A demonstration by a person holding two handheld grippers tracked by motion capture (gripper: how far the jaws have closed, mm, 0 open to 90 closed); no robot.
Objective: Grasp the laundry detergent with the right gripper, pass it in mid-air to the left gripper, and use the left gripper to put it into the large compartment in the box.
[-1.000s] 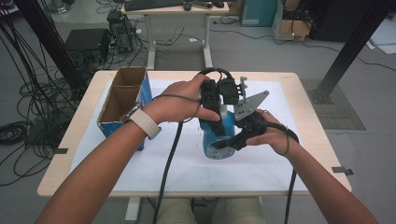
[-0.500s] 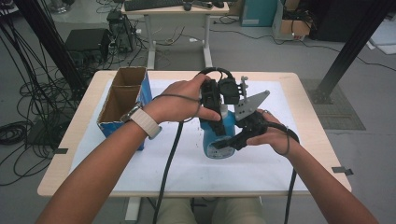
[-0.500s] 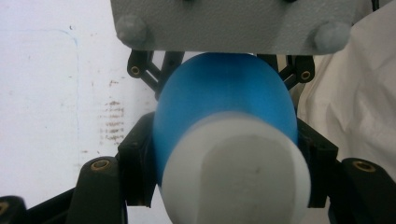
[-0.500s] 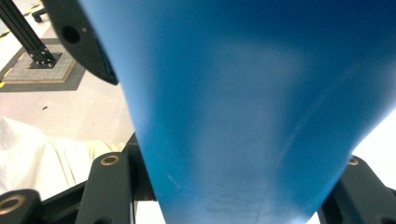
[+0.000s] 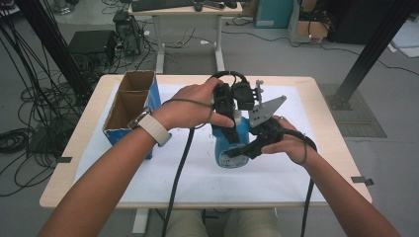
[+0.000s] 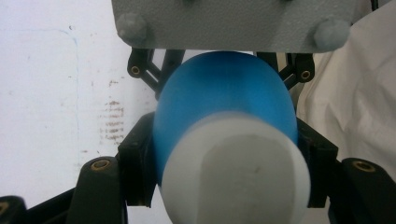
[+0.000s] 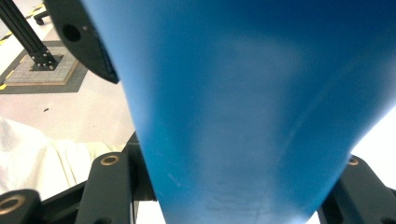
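2 grippers' jaws clamp blue bottle (image 5: 232,143): left gripper (image 5: 225,116) near cap, right gripper (image 5: 249,145) lower; table edges well apart.

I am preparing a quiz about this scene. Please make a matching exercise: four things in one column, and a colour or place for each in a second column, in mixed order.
Things:
1. bottle
2. cardboard box
3. bottle cap
4. left gripper

Descriptions:
A. white, at the bottle's upper end
B. blue, held over the middle of the table
C. open, standing at the table's left side
D. its fingers clamp the bottle near the cap

Pairs: 1-B, 2-C, 3-A, 4-D
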